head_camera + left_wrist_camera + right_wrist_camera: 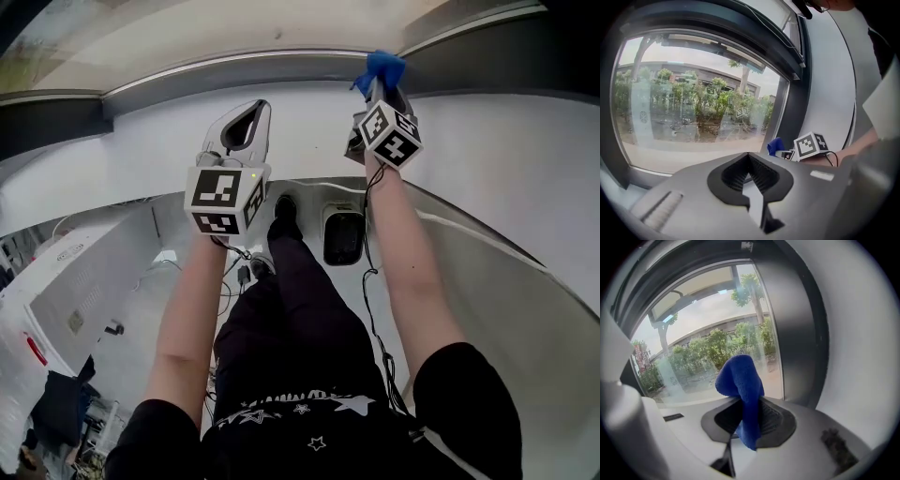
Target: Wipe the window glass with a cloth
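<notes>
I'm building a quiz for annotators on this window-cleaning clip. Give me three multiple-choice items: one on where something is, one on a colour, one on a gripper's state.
1. Where is the cloth?
A. In the right gripper
B. In a bucket
C. On a chair

2. What colour is the cloth?
A. Yellow
B. White
C. Blue

3. What is the state of the left gripper?
A. Shut on a sponge
B. Shut, with nothing in it
C. Wide open

Answers:
1 A: the right gripper view shows the cloth pinched between that gripper's jaws.
2 C: it is plainly blue in all three views.
3 B: the left gripper view shows its jaws meeting with nothing between them.
</notes>
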Demonstrator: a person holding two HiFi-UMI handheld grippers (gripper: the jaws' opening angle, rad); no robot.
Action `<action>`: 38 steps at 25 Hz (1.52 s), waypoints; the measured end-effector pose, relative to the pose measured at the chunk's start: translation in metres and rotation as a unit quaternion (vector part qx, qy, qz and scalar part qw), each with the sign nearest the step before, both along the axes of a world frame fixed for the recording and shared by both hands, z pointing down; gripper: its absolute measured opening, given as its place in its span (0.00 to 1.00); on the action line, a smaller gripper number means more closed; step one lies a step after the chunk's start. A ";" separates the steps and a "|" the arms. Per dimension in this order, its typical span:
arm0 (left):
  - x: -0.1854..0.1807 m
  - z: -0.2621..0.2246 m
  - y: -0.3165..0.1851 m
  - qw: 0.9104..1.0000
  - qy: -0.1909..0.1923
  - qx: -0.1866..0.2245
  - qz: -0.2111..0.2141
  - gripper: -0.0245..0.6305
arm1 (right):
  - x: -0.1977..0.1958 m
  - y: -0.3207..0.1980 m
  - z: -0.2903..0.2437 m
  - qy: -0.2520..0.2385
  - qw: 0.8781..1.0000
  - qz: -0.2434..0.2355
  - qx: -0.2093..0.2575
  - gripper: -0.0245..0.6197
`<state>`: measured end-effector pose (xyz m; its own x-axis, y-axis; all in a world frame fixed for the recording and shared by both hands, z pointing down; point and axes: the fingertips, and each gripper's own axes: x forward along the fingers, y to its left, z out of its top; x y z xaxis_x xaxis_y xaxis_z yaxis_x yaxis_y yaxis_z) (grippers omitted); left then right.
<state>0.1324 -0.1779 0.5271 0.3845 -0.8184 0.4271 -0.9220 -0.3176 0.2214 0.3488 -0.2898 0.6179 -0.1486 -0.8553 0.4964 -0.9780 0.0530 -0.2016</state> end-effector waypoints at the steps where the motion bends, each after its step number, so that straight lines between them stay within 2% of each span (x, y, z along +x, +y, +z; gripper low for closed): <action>1: -0.007 -0.003 0.007 1.000 0.005 -0.002 -0.007 0.05 | -0.009 0.006 -0.004 -0.004 1.000 -0.006 -0.001 0.16; 8: -0.057 -0.038 0.050 0.998 0.009 0.027 -0.053 0.05 | -0.077 0.050 -0.043 -0.022 0.997 -0.078 0.018 0.16; 14: -0.092 -0.073 0.113 0.995 0.012 0.047 -0.083 0.05 | -0.117 0.104 -0.089 -0.037 0.994 -0.101 0.034 0.16; 17: -0.108 -0.090 0.151 0.994 0.015 0.053 -0.099 0.05 | -0.135 0.136 -0.117 -0.064 0.990 -0.111 0.051 0.16; 20: -0.113 -0.113 0.186 0.993 0.012 0.061 -0.103 0.05 | -0.143 0.169 -0.142 -0.078 0.987 -0.125 0.058 0.16; 26: -0.128 -0.169 0.250 0.987 0.011 0.097 -0.128 0.05 | -0.165 0.230 -0.191 -0.064 0.982 -0.169 0.061 0.16; 30: -0.134 -0.203 0.299 0.984 0.015 0.112 -0.137 0.05 | -0.181 0.274 -0.226 -0.075 0.976 -0.192 0.071 0.16; 38: -0.131 -0.255 0.394 0.978 0.028 0.144 -0.148 0.05 | -0.186 0.369 -0.268 -0.095 0.968 -0.220 0.077 0.16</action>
<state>0.0019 0.2160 0.2720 0.1289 -0.9807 0.1470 -0.9718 -0.0955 0.2155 0.1628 0.0795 0.3496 -0.5917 -0.7497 0.2962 -0.7999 0.5004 -0.3314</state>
